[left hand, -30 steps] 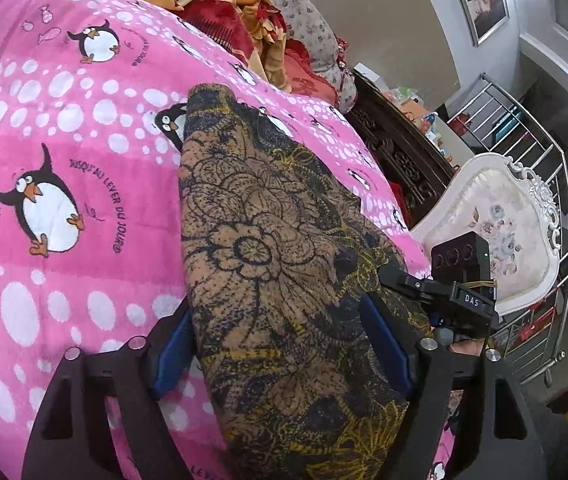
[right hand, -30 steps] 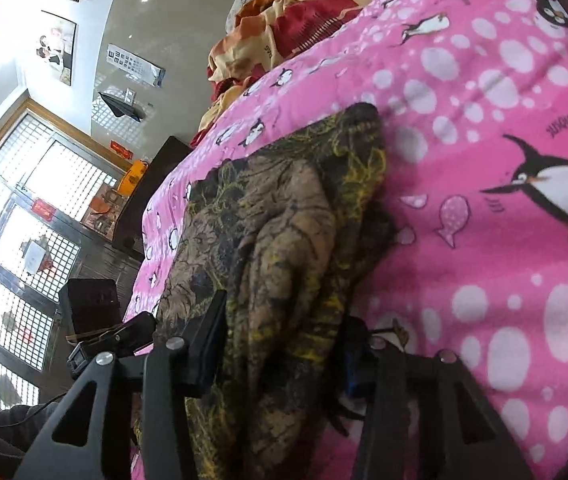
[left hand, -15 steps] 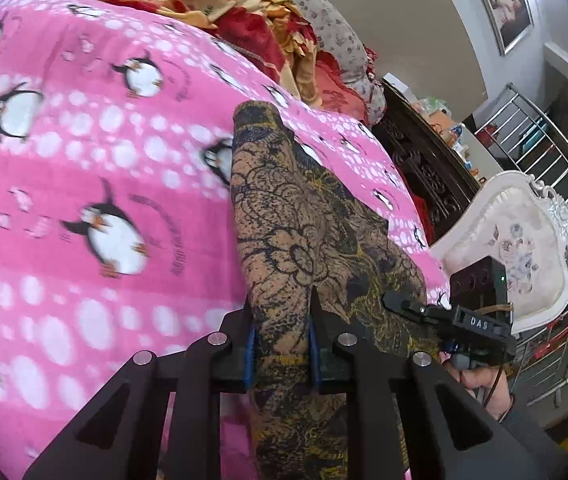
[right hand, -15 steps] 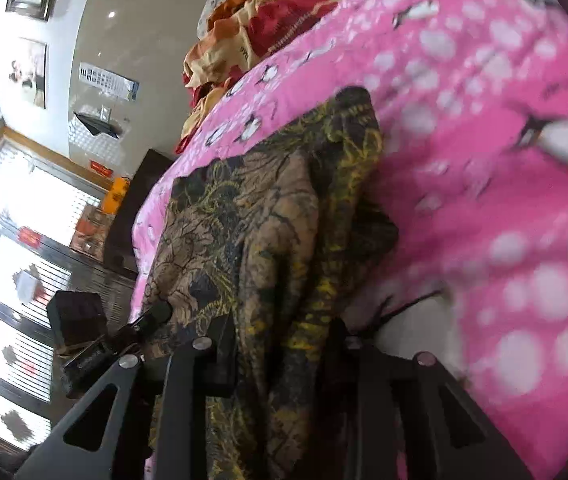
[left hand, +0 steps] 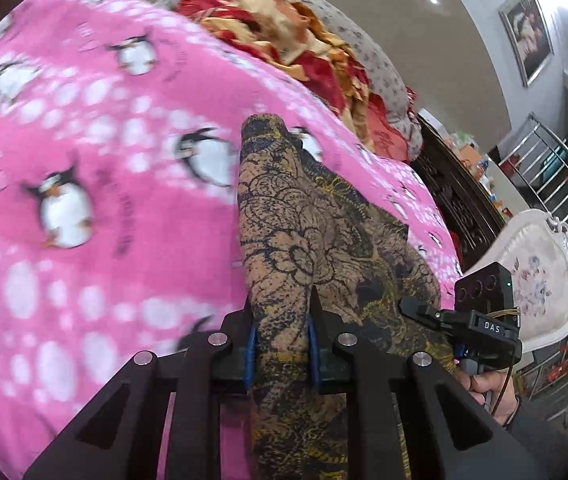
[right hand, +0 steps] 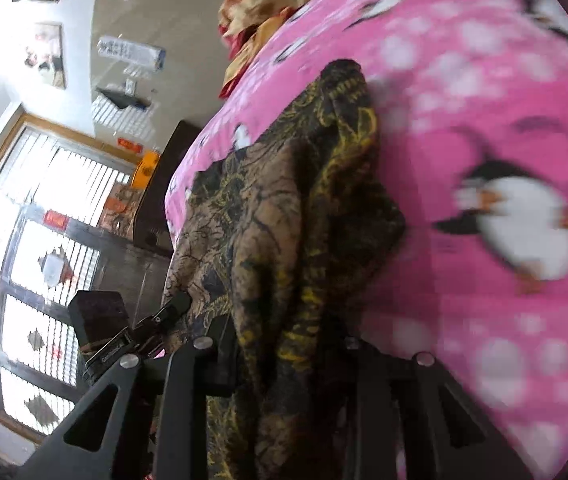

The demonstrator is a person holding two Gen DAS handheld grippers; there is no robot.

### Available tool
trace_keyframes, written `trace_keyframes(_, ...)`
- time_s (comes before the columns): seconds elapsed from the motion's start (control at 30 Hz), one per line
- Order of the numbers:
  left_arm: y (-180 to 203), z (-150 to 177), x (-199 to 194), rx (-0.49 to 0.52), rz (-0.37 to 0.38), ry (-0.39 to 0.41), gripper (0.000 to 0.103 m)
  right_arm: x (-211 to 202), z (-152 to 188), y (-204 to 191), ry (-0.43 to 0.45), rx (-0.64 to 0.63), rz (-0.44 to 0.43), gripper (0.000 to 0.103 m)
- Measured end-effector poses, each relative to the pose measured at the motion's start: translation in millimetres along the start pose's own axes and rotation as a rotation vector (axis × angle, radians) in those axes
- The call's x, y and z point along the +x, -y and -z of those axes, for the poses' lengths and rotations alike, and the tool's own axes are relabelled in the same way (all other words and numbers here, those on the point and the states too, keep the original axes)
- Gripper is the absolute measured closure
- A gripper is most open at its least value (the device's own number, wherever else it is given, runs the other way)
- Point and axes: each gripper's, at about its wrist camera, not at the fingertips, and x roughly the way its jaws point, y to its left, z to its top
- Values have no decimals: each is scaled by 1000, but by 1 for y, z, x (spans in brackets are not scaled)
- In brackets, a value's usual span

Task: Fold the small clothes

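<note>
A brown garment (left hand: 316,240) with black and yellow flower print lies lengthwise on a pink penguin blanket (left hand: 83,160). My left gripper (left hand: 281,320) is shut on the near edge of the garment, the cloth bunched between its blue pads. In the right wrist view the same garment (right hand: 284,220) runs away from me, and my right gripper (right hand: 284,344) is shut on a thick fold of it. The other hand-held gripper (left hand: 472,320) shows at the right of the left wrist view, beside the cloth, with a hand under it.
A heap of red and orange bedding (left hand: 304,40) lies at the far end of the blanket. A dark wooden bed frame (left hand: 456,200), a white padded chair (left hand: 536,280) and a metal rack (left hand: 564,184) stand to the right. Barred windows (right hand: 43,240) fill the left of the right wrist view.
Both grippers have closed on the garment's near edge, then moved forward over the blanket with it, bunching and lifting the cloth.
</note>
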Motion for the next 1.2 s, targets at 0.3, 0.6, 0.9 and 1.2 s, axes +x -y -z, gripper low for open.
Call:
trace_keyframes(0.3,-9,10,12,13,-11,-16,95,-2,14,-3,58,-74,0,75)
trace_keyframes(0.6,-17,8,14,-11,28,-23,92,-13,18,0,80,-60,21,67)
trace_keyframes(0.9,-19,12,4,-10,48,-26,87,-86,75,5,199,-15,57,62)
trace_keyframes(1.2,35,51,-68,200,-70,9,60,-130,118,-55,217,-217,495,74)
